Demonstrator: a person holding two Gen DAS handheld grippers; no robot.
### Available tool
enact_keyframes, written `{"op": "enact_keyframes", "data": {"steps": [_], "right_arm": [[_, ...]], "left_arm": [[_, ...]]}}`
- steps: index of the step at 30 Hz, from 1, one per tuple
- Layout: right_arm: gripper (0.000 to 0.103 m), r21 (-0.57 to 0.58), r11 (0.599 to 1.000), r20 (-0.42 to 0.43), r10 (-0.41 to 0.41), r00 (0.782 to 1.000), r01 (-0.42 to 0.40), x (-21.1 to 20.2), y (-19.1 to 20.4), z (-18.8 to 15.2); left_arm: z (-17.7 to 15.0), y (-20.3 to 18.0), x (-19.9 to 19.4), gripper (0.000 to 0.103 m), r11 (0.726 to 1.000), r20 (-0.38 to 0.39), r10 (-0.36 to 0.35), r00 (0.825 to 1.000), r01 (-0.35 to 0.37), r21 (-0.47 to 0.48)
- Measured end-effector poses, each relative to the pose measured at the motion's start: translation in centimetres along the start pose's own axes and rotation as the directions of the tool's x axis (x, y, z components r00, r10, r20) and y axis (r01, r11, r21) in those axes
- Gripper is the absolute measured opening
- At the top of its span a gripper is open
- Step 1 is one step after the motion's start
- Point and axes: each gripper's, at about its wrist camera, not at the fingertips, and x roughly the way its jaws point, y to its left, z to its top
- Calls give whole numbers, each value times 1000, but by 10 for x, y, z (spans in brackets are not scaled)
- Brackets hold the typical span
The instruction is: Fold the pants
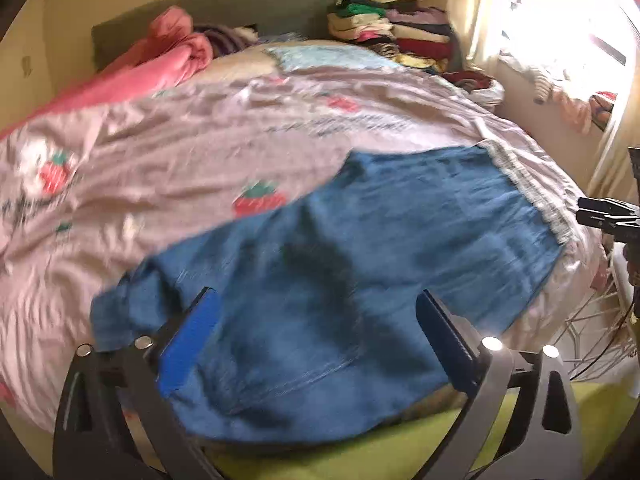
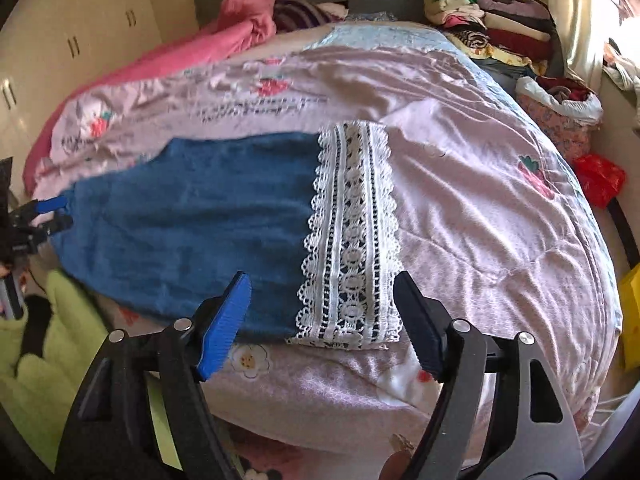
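Blue denim pants (image 1: 360,256) with white lace hems (image 2: 352,232) lie flat on the pink strawberry-print bedspread (image 1: 180,140) near the bed's front edge. My left gripper (image 1: 318,300) is open, its jaws wide apart just above the waist end of the pants. My right gripper (image 2: 322,282) is open, its jaws either side of the lace hem at the leg end, a little above the cloth. The left gripper also shows at the left edge of the right wrist view (image 2: 52,212); the right gripper shows at the right edge of the left wrist view (image 1: 600,216).
A pink blanket (image 1: 160,56) is bunched at the head of the bed. Stacks of folded clothes (image 1: 392,28) stand at the far right corner. A red bag (image 2: 598,178) and a yellow object (image 2: 630,312) lie beside the bed. Green cloth (image 2: 52,340) hangs below the front edge.
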Motion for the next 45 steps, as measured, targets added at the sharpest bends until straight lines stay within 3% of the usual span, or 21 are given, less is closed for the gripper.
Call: {"op": "enact_keyframes", "data": {"steps": [9, 20, 25, 29, 34, 35, 36, 37, 38, 40, 43, 45], "right_arm": [[81, 72, 997, 75, -18, 997, 12, -20, -17, 3], [84, 96, 994, 26, 45, 999, -47, 6, -13, -6], [84, 130, 990, 10, 46, 999, -47, 21, -20, -9], [84, 169, 984, 2, 61, 998, -60, 34, -28, -12], [83, 192, 975, -20, 113, 993, -107, 52, -29, -17], [75, 193, 975, -21, 121, 992, -114, 54, -29, -17], [65, 190, 975, -14, 124, 992, -119, 55, -30, -17], [61, 192, 973, -2, 134, 991, -131, 54, -31, -17], [55, 216, 959, 30, 179, 983, -181, 53, -36, -17], [52, 250, 935, 53, 246, 968, -251, 54, -42, -16], [50, 238, 938, 39, 249, 968, -251, 65, -41, -15], [35, 225, 941, 41, 251, 967, -254, 67, -38, -12]], "left_arm": [[70, -60, 15, 98, 987, -7, -92, 996, 93, 132], [131, -127, 84, 98, 945, -79, -183, 980, 197, 261], [149, -150, 127, 98, 917, -132, -250, 959, 278, 287], [159, -165, 168, 98, 904, -208, -236, 949, 293, 312], [167, -179, 200, 97, 871, -255, -316, 914, 386, 304], [167, -181, 205, 96, 864, -267, -335, 904, 408, 295], [167, -183, 210, 86, 857, -286, -354, 890, 432, 282], [165, -185, 217, 74, 848, -314, -378, 871, 462, 261], [163, -187, 222, 59, 843, -334, -385, 860, 475, 251], [160, -191, 228, 59, 839, -348, -387, 854, 482, 251], [159, -193, 228, 51, 824, -342, -425, 838, 514, 238], [158, -195, 226, 43, 819, -341, -429, 837, 519, 243]]}}
